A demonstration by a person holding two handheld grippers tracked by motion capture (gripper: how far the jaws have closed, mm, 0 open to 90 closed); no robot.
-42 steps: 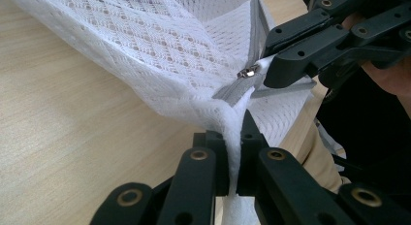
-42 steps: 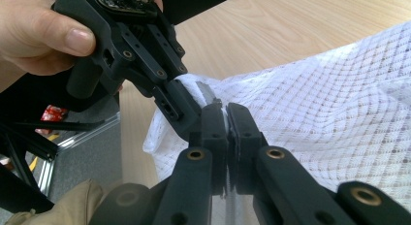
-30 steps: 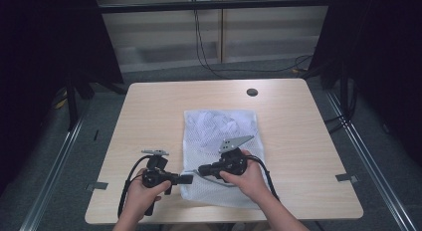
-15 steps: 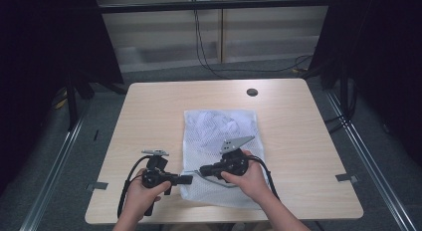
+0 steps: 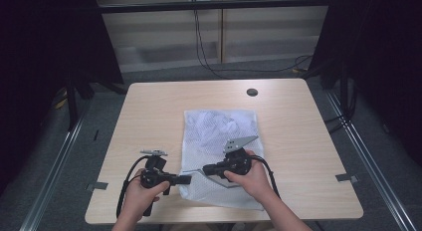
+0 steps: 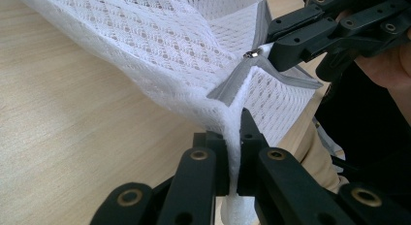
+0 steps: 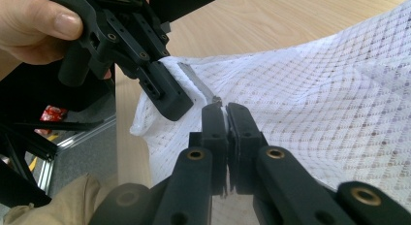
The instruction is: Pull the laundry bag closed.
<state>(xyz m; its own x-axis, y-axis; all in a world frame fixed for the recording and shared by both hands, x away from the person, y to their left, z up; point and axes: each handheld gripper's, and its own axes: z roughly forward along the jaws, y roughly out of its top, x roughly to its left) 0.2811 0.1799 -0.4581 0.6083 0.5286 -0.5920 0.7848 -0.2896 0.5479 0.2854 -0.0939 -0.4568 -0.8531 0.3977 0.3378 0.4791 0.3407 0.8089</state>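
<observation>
A white mesh laundry bag with pale cloth inside lies flat on the wooden table. Its near edge carries a grey zipper tape. My left gripper is shut on the bag's near left edge, and the mesh is pinched between its jaws. My right gripper faces it from the right, shut on the small metal zipper pull. In the right gripper view the pull sits at the tips of my right gripper, with the left gripper close by at the upper left.
A round black cable hole sits near the table's far edge. Bare tabletop lies left, right and behind the bag. Dark curtains flank the table, cables run on the floor behind, and metal rails line both sides.
</observation>
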